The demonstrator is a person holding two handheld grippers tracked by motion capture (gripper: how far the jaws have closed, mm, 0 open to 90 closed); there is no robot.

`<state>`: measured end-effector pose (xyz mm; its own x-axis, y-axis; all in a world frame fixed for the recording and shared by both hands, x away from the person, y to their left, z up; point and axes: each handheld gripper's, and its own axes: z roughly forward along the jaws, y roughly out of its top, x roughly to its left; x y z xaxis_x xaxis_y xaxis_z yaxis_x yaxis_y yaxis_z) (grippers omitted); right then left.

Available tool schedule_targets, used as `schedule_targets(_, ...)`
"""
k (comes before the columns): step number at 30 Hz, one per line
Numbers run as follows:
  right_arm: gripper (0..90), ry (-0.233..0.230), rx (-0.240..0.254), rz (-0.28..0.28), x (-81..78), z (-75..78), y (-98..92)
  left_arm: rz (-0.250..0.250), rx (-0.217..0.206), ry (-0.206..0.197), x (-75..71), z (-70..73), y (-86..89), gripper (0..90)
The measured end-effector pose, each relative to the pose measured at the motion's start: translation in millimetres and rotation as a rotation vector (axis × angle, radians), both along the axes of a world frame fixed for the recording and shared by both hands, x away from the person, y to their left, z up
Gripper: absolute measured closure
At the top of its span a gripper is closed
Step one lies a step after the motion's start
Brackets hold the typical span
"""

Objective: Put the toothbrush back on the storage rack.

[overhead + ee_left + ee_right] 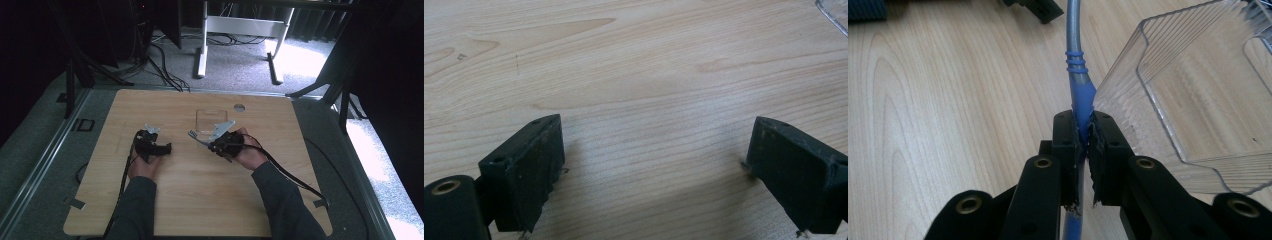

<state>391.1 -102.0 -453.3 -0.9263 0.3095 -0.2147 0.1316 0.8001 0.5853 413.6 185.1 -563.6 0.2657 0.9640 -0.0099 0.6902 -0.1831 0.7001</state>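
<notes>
Fork [1075,75], blue-handled: pinched at handle by right gripper [1084,131], tines just beside clear container [1168,125]. Left gripper [654,165]: jaws spread, idle over table [634,65]. Advice: keep the grip firm, tip tines over the rim before releasing.

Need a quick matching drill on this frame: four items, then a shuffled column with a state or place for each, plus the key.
Items:
1. left hand-held gripper
2. right hand-held gripper
3. fork
4. clear plastic container

States or places:
A. blue-handled, clamped by its handle
B. jaws wide apart over bare wood
C. stands on the table, beside the clamped jaws
D. jaws shut on a handle

Pairs: 1-B, 2-D, 3-A, 4-C
</notes>
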Motion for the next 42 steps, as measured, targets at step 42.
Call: schedule_targets(42, 82.1, -0.061, 0.087, -0.088, 3.1, 12.7, -7.3, 0.001, -0.001, -0.001, 0.0, -0.1, -0.1, 8.6)
